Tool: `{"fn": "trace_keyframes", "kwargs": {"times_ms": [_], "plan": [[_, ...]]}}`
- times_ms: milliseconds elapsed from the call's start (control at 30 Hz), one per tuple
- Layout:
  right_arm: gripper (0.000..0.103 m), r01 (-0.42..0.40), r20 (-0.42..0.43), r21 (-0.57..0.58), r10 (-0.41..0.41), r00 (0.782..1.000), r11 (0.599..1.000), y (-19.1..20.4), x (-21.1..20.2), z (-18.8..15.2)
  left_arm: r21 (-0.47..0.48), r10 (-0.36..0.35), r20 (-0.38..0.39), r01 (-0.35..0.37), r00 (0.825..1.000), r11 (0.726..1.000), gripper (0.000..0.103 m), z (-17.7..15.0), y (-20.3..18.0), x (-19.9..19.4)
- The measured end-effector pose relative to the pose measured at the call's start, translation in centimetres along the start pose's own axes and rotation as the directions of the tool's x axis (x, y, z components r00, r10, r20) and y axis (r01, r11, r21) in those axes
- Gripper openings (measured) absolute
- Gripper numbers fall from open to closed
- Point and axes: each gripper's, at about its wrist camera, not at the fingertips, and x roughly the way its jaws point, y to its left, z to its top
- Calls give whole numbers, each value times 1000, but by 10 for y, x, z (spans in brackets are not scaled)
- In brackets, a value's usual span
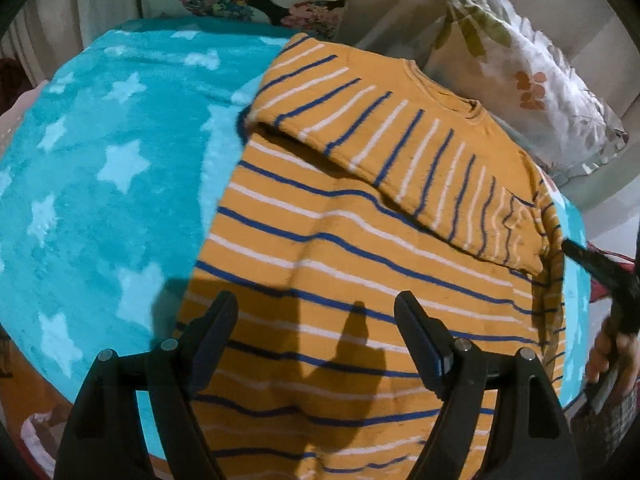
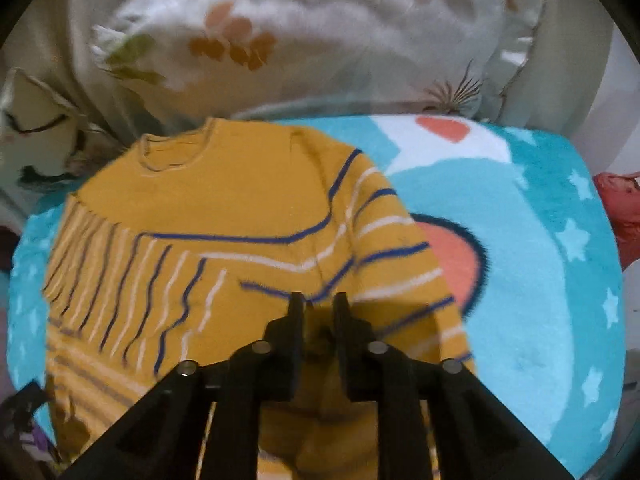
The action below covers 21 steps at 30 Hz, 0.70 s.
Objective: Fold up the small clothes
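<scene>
A small mustard-yellow sweater [image 1: 340, 248] with blue and white stripes lies on a turquoise star blanket [image 1: 100, 168]. One sleeve [image 1: 400, 140] is folded across the chest. My left gripper [image 1: 316, 312] is open and empty, hovering over the sweater's lower body. My right gripper [image 2: 318, 304] is shut on a fold of the sweater [image 2: 240, 200] near the other sleeve and lifts the cloth. The right gripper also shows in the left wrist view [image 1: 600, 276] at the sweater's right edge.
A floral pillow [image 1: 532, 76] lies beyond the sweater's collar, also in the right wrist view [image 2: 320, 28]. The blanket [image 2: 540, 260] shows a white and coral cartoon patch. A red item [image 2: 620, 208] sits past the blanket's right edge.
</scene>
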Motion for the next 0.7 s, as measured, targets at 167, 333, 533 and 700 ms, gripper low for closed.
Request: {"fn": "trace_keyframes", "kwargs": {"times_ms": [167, 333, 533, 700], "plan": [[35, -70, -30, 41, 71, 997, 997, -46, -40, -47, 39, -43, 13, 42, 999, 998, 80, -2, -20, -5], [49, -148, -134, 0, 147, 980, 989, -64, -76, -128, 61, -95, -17, 96, 995, 993, 80, -3, -41, 6], [55, 2, -178, -213, -41, 983, 977, -33, -79, -203, 111, -139, -74, 146, 988, 983, 80, -6, -76, 21], [55, 46, -154, -244, -85, 984, 969, -38, -79, -230, 170, -140, -99, 155, 985, 973, 80, -13, -100, 26]]}}
